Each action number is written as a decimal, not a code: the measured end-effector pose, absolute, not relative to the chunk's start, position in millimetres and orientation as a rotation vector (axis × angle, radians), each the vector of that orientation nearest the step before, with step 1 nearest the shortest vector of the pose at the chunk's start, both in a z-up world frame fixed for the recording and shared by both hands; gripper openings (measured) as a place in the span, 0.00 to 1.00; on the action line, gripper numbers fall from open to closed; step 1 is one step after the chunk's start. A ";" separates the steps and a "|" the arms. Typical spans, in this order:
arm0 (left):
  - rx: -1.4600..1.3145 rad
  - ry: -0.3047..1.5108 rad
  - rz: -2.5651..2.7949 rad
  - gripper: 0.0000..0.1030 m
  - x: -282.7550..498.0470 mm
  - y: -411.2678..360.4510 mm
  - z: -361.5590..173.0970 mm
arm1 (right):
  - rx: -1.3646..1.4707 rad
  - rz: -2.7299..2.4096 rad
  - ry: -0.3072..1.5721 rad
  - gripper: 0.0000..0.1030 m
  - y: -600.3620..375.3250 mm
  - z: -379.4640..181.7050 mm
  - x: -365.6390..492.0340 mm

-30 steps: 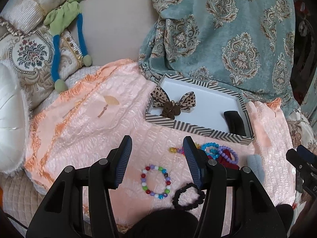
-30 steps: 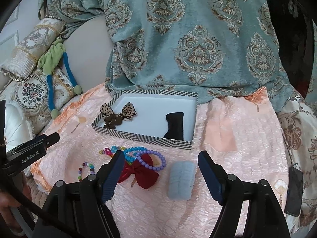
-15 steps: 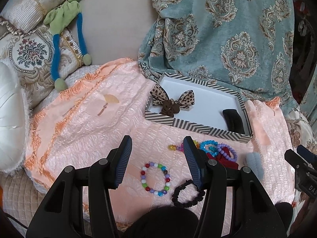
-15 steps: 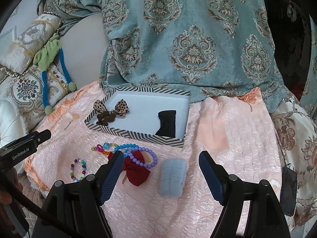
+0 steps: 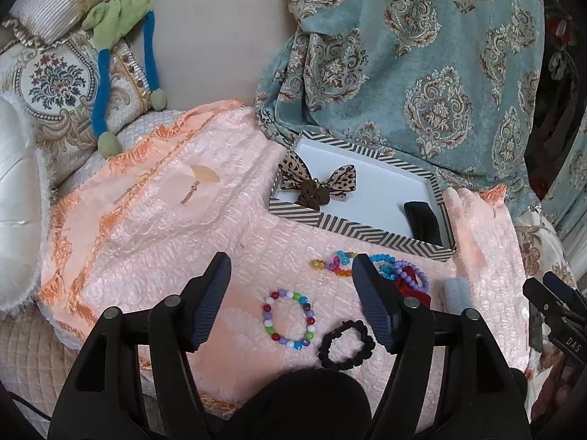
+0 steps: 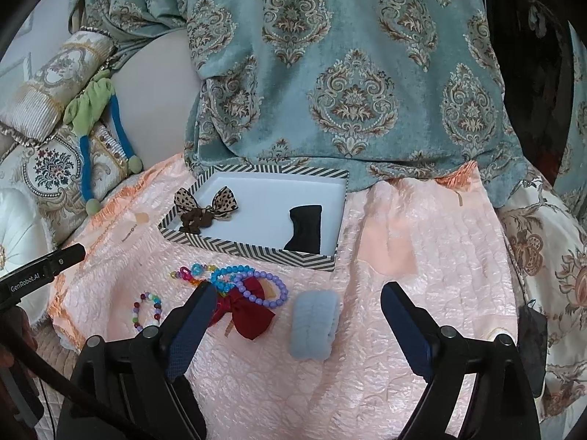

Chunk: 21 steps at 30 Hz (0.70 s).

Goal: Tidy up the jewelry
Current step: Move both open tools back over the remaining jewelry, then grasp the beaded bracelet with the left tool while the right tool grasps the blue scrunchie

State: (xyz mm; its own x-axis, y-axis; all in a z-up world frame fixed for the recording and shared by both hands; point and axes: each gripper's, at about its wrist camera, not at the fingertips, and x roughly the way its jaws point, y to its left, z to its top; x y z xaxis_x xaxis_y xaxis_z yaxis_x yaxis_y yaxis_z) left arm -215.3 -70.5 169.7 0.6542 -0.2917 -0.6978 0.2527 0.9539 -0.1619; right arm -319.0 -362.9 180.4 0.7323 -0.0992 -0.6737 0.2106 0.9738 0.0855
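Observation:
A striped box [image 5: 357,233] [image 6: 253,250] on the pink cloth holds a leopard bow [image 5: 317,183] [image 6: 205,203] and a black piece [image 5: 422,220] [image 6: 306,227]. In front of it lie a multicoloured bead bracelet [image 5: 288,317] [image 6: 146,311], a black scrunchie [image 5: 346,344], a heap of blue and purple bead bracelets [image 5: 396,269] [image 6: 249,280], a red bow [image 6: 245,311] and a light-blue fluffy band [image 6: 315,324]. My left gripper [image 5: 290,280] hovers over the multicoloured bracelet, its jaws opening, nothing between them. My right gripper [image 6: 295,317] hovers over the red bow and blue band, jaws opening, gripping nothing.
A teal patterned blanket [image 6: 330,73] hangs behind the box. Embroidered cushions [image 5: 47,84] and a green-and-blue plush toy [image 5: 121,18] lie at the left, a white pillow [image 5: 14,220] beside them. The pink cloth [image 6: 422,256] reaches right to a floral cover.
Both grippers' jaws have spread wider. The right view has shifted slightly, with the box and jewelry now a little further left and higher.

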 end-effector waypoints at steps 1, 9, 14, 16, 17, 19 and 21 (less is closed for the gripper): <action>-0.052 0.810 -0.314 0.69 -214.6 -69.2 167.7 | 0.164 -0.169 0.733 0.86 -364.2 179.0 -319.1; -0.060 0.922 -0.349 0.69 -206.6 -59.0 125.9 | 0.236 -0.182 0.822 0.86 -389.2 140.6 -313.3; -0.033 0.986 -0.321 0.69 -196.3 -57.1 91.3 | 0.273 -0.186 0.891 0.86 -396.0 110.1 -301.0; -0.028 1.005 -0.311 0.69 -192.6 -56.5 80.2 | 0.278 -0.181 0.910 0.86 -395.7 101.9 -296.6; -0.024 1.017 -0.309 0.69 -190.5 -57.3 73.7 | 0.278 -0.176 0.923 0.86 -395.3 96.8 -293.0; -0.013 1.024 -0.304 0.69 -187.7 -59.0 66.0 | 0.276 -0.170 0.934 0.86 -394.6 91.0 -288.0; 0.014 1.032 -0.283 0.69 -182.0 -62.4 56.1 | 0.279 -0.159 0.943 0.86 -394.9 85.7 -282.2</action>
State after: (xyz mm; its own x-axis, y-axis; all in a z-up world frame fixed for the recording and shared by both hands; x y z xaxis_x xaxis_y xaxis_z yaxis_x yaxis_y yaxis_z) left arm -182.0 -62.4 56.1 0.4800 -0.2256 -0.8478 0.2384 0.9636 -0.1214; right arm -282.2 -394.9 85.7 0.5792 -0.0128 -0.8151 0.2548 0.9526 0.1661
